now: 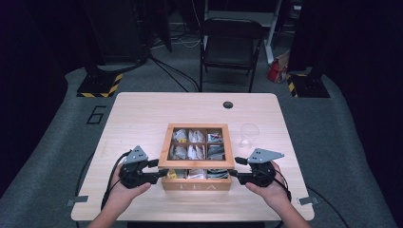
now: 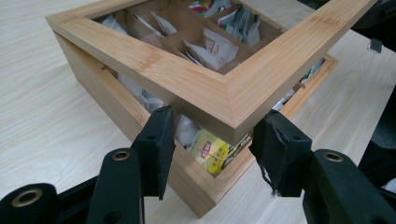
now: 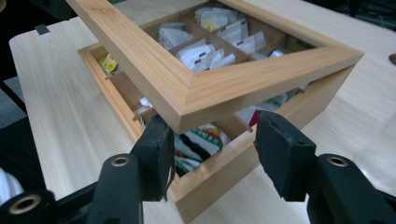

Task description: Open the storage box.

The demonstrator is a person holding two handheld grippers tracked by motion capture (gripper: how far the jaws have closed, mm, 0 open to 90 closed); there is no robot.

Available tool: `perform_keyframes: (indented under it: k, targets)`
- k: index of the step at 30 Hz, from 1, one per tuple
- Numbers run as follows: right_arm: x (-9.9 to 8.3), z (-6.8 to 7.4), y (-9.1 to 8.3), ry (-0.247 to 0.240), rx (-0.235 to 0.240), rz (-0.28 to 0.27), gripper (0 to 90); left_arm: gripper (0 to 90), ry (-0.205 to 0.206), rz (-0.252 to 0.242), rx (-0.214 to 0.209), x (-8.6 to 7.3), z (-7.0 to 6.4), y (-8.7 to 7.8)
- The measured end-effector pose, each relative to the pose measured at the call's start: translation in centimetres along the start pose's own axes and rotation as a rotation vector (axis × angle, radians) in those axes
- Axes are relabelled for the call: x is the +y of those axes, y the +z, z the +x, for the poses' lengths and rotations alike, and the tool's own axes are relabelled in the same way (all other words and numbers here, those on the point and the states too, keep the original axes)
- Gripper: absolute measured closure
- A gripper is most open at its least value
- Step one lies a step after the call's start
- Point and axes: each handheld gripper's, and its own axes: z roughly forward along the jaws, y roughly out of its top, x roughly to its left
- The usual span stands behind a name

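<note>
Pale bamboo tea box (image 1: 196,183), black tongs (image 2: 212,140), yellow and seemingly green-striped sachets (image 3: 198,140).

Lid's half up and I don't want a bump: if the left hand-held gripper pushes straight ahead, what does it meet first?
Probably the raised lid's near corner, sitting between the open jaws of the left hand-held gripper; just below it, a yellow tea bag in the box. Depth is hard to judge.

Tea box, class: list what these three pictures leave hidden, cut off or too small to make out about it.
- Hinges: high view, hidden behind the raised lid.
- Front compartments of the tea box: lid overhangs them in both gripper views; only a yellow tea bag peeks out.
- Tea bag labels: too small in high view.
- Whether the left gripper jaws touch the lid: unclear.
</note>
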Motion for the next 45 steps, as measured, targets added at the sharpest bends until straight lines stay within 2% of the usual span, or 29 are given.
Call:
perform_keyframes:
  k: [2, 8, 14, 25, 33, 37, 41, 45]
  targets:
    - [0.4, 0.0, -0.1, -0.008, -0.01, -0.008, 45.6, 49.2, -0.008, -0.007, 0.007, 0.3, 0.0, -0.1]
    - [1.2, 0.1, -0.5, -0.019, -0.03, -0.039, 45.6, 47.7, 0.011, -0.028, 0.039, 1.0, -0.1, -0.5]
    - [2.1, -0.2, -0.8, -0.017, -0.001, -0.037, 48.3, 47.4, 0.036, -0.037, 0.049, 1.9, 0.0, -0.8]
    - [3.9, -0.3, -1.2, -0.032, -0.022, -0.036, 48.2, 47.5, 0.06, -0.036, 0.048, 3.4, 0.4, -1.5]
    - [5.6, -1.1, -1.4, -0.035, -0.01, -0.023, 48.8, 47.9, 0.083, -0.049, 0.043, 5.1, 0.8, -2.0]
    - [6.6, -1.6, -1.6, -0.014, -0.006, -0.026, 50.6, 48.1, 0.097, -0.057, 0.046, 6.2, 1.1, -2.2]
    - [7.4, -2.1, -1.7, -0.022, -0.004, -0.02, 51.8, 48.3, 0.098, -0.062, 0.039, 6.9, 1.4, -2.3]
    - [8.1, -2.5, -1.6, -0.022, -0.006, -0.015, 51.9, 50.7, 0.109, -0.068, 0.05, 7.5, 1.7, -2.4]
